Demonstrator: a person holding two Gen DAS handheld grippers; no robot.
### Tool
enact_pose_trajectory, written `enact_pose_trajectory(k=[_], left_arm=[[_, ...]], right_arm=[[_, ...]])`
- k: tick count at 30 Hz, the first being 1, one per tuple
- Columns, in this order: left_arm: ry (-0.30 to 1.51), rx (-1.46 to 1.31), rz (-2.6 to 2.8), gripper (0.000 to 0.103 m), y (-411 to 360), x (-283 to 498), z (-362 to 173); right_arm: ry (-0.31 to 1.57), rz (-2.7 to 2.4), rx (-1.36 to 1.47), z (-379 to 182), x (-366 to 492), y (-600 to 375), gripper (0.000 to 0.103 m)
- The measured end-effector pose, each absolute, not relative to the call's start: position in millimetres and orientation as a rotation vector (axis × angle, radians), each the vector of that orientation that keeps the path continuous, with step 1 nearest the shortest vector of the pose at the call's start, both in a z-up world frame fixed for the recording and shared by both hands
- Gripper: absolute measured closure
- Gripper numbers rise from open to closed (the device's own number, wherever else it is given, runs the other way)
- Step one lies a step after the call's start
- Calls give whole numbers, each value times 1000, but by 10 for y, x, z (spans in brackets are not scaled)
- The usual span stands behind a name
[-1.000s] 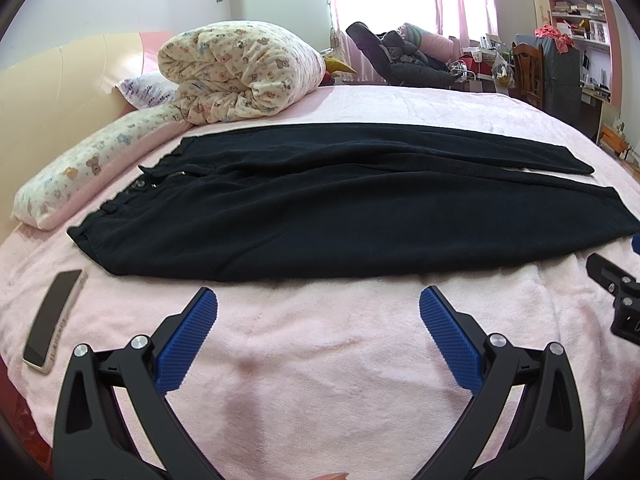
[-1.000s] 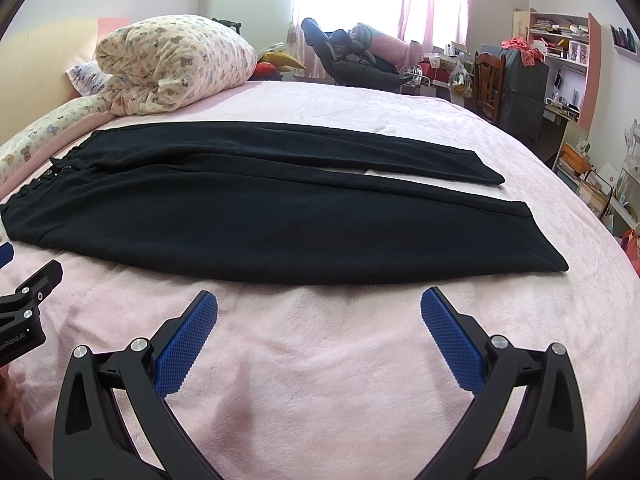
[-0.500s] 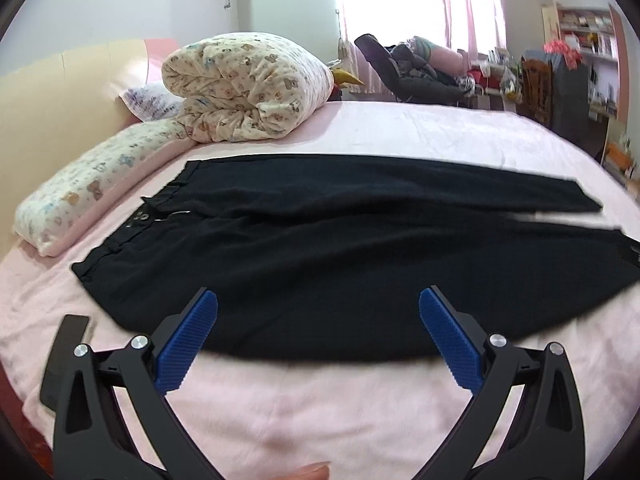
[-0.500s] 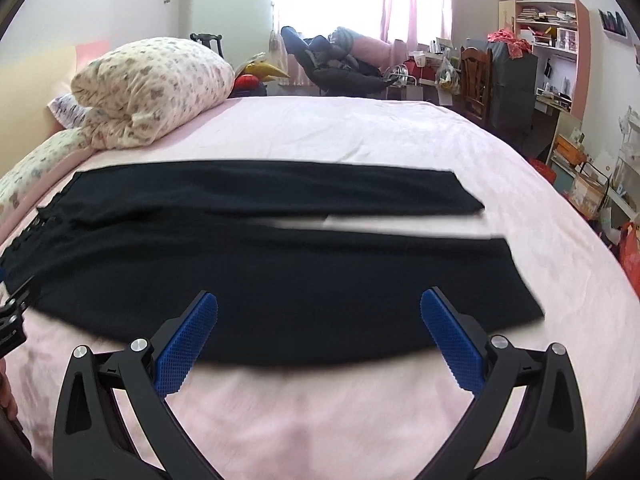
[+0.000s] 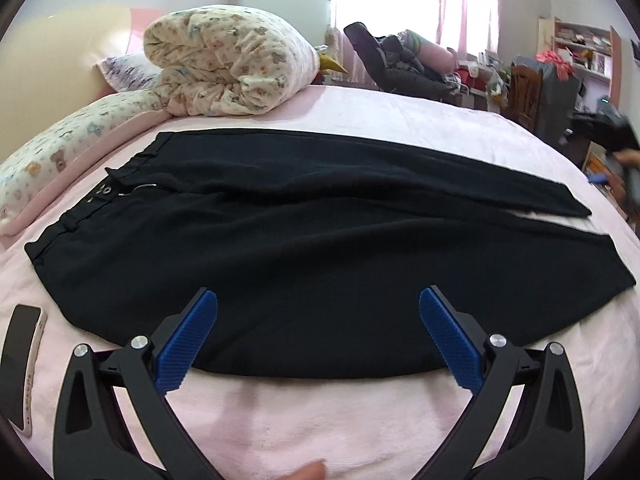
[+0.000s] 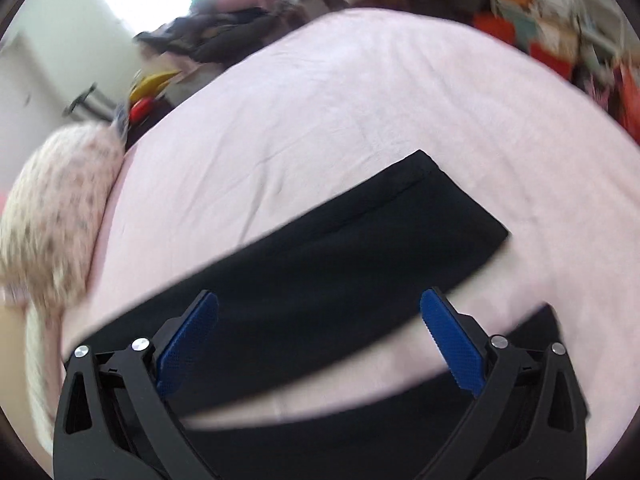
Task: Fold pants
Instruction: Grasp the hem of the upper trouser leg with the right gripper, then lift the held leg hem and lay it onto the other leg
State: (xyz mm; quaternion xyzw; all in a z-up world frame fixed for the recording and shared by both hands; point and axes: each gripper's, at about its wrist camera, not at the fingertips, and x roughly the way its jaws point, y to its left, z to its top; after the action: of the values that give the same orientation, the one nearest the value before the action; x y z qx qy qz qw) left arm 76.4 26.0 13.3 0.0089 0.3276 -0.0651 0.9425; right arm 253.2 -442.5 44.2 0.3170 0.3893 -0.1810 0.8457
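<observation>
Black pants (image 5: 304, 248) lie flat on the pink bed (image 5: 280, 420), waistband at the left, both legs running right. My left gripper (image 5: 318, 340) is open and empty, its blue pads over the near edge of the near leg. My right gripper (image 6: 320, 340) is open and empty, tilted, above the leg ends; the far leg's hem (image 6: 440, 216) lies just ahead of it and the near leg (image 6: 360, 432) is under it. The right gripper also shows in the left wrist view (image 5: 608, 136), held up beyond the hems.
A rolled patterned quilt (image 5: 228, 64) and a long pillow (image 5: 60, 152) lie at the head of the bed. A phone (image 5: 20, 356) lies on the bed at the near left. Chair, clothes and shelves (image 5: 576, 52) stand beyond the bed.
Both grippers moved forward over the pants. The right gripper went far to the right, over the leg ends, and tilted; its view is blurred by motion.
</observation>
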Motion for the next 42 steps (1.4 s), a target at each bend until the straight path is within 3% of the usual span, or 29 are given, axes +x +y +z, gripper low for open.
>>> enact_pose_trajectory(k=[1,6,20,23,26,28,31,37,42], left_arm=[[674,17,-143,2,262,775,116],[697,29,-154,2,269,815,52],[685,108,-98,2,203,732,-4],[703,139,-105,2,151,725,-38],[717,166,-113,2,108,730,-65],[723,174,-124,2,89,726,-75],[726,169,-146,2,90,729,-80],[736,125,-141,2,171,754,-71],[719,60,-125,2,292,757,-8]], right_arm=[[828,-395,689,401,2638,-4485,16],[895,-504,778,90,3097,-4774,38],[934,-793,621,-257,3732,-4675,38],[951,-819,473,-310,3830,-4554,41],[915,-822,475,-330,3746,-4583,61],[871,-794,543,-328,3600,-4697,84],[788,-691,742,-356,3324,-4934,96],[611,-508,979,-324,2797,-5139,98],[534,-416,1016,-208,2356,-5064,99]])
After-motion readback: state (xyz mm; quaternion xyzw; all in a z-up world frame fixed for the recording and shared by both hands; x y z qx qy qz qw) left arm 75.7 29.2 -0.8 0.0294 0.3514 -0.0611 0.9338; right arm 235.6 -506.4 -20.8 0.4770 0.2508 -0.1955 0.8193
